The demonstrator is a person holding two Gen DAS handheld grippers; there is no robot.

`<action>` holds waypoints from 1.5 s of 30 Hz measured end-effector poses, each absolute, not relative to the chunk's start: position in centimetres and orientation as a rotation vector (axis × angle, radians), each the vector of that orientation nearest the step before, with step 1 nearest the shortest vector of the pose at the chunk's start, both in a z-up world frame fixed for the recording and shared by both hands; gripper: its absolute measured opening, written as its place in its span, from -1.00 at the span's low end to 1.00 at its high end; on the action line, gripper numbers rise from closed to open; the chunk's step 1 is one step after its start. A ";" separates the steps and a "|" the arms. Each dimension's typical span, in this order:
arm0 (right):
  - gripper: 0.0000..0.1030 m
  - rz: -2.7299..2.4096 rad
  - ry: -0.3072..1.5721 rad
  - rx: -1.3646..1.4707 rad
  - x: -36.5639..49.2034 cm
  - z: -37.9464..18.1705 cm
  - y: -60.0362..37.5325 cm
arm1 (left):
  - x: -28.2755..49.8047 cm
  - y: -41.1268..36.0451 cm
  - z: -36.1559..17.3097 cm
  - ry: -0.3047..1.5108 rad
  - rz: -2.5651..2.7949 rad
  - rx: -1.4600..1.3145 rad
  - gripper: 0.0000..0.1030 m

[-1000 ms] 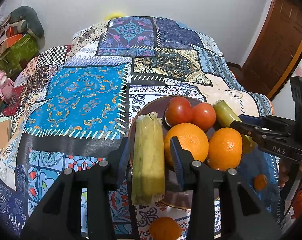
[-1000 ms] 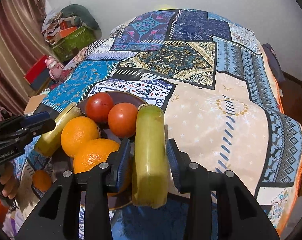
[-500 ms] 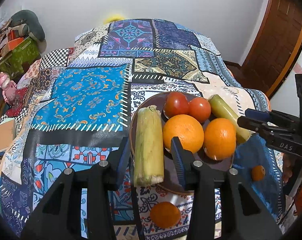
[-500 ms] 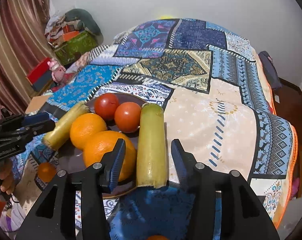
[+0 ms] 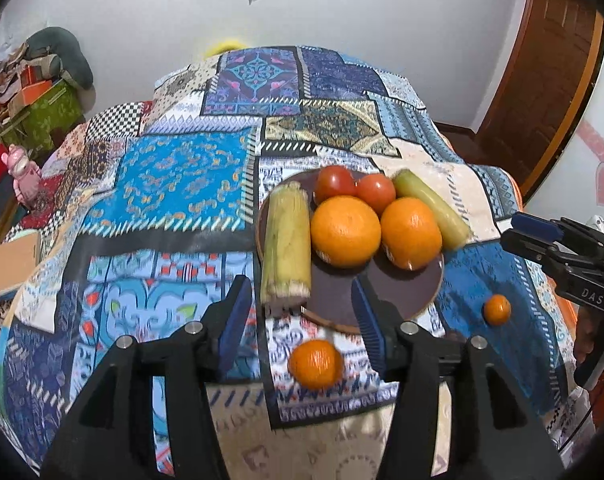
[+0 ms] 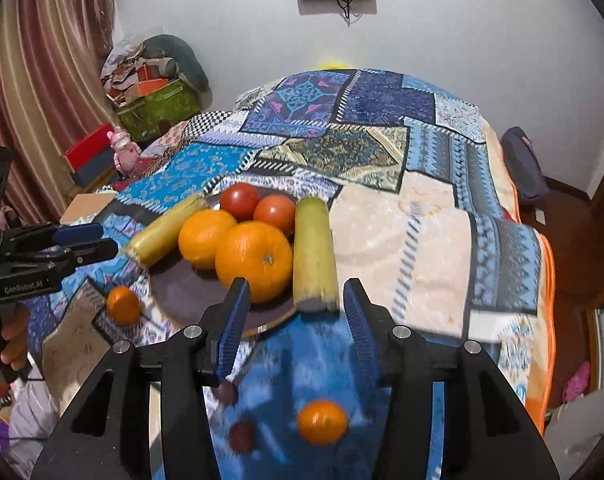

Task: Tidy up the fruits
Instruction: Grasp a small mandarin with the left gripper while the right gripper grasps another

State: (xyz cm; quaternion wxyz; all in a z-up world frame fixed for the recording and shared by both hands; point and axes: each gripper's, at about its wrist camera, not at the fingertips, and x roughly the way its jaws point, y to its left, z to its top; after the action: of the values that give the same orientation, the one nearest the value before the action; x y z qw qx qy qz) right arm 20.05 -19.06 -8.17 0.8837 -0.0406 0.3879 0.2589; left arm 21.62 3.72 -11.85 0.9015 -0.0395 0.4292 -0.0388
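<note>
A dark brown plate (image 5: 336, 286) on the patchwork cloth holds two oranges (image 5: 345, 231), two tomatoes (image 5: 335, 182) and two husked corn cobs. The left cob (image 5: 287, 244) lies on the plate's left edge, its near end just ahead of my left gripper (image 5: 302, 320). That gripper's jaws are opening, and no pad touches the cob. In the right wrist view the other cob (image 6: 314, 256) lies on the plate's (image 6: 182, 290) right edge. My right gripper (image 6: 296, 320) stands open just behind it, not touching.
Two small tangerines (image 5: 316, 364) (image 5: 497, 309) lie on the cloth near the plate's front. A couple of small dark fruits (image 6: 242, 436) sit under the right gripper. The bed's (image 6: 544, 280) right edge drops to the floor. Boxes and clutter (image 6: 158, 100) stand far left.
Both grippers have let go of their corn cobs and drawn back and up from the plate. The cobs stay lying on the plate's edges.
</note>
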 end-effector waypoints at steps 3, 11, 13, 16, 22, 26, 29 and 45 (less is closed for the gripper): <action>-0.12 0.530 0.819 -0.070 18.9 -8.8 -19.6 | 20.2 3.7 -12.4 0.900 -0.082 -0.089 0.01; -0.12 0.489 0.824 -0.058 16.2 -10.5 -20.5 | 18.0 3.2 -14.7 0.946 -0.105 -0.089 0.02; -0.12 0.483 0.822 -0.061 15.6 -10.9 -20.7 | 17.9 3.0 -15.3 0.957 -0.106 -0.091 0.02; -0.12 0.471 0.836 -0.061 15.2 -11.9 -20.9 | 17.9 2.9 -15.8 0.963 -0.111 -0.097 0.02; -0.12 0.459 0.877 -0.053 14.9 -13.6 -21.5 | 18.1 2.4 -16.7 0.977 -0.110 -0.071 0.02; -0.12 0.457 0.909 -0.047 15.3 -14.6 -21.6 | 18.8 2.5 -16.9 0.980 -0.113 -0.086 0.02; -0.12 0.456 0.914 -0.048 15.3 -14.8 -21.7 | 19.1 2.4 -17.2 0.981 -0.114 -0.084 -0.02; -0.36 0.448 0.907 -0.047 15.7 -14.9 -21.6 | 19.9 2.5 -17.4 0.990 -0.129 -0.114 -0.29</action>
State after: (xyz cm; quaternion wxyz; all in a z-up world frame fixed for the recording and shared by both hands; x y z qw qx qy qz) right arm 15.73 -21.60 -14.94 0.8745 -0.0224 0.4343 0.2148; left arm 19.88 2.47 -17.42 0.8763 -0.0548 0.4746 -0.0620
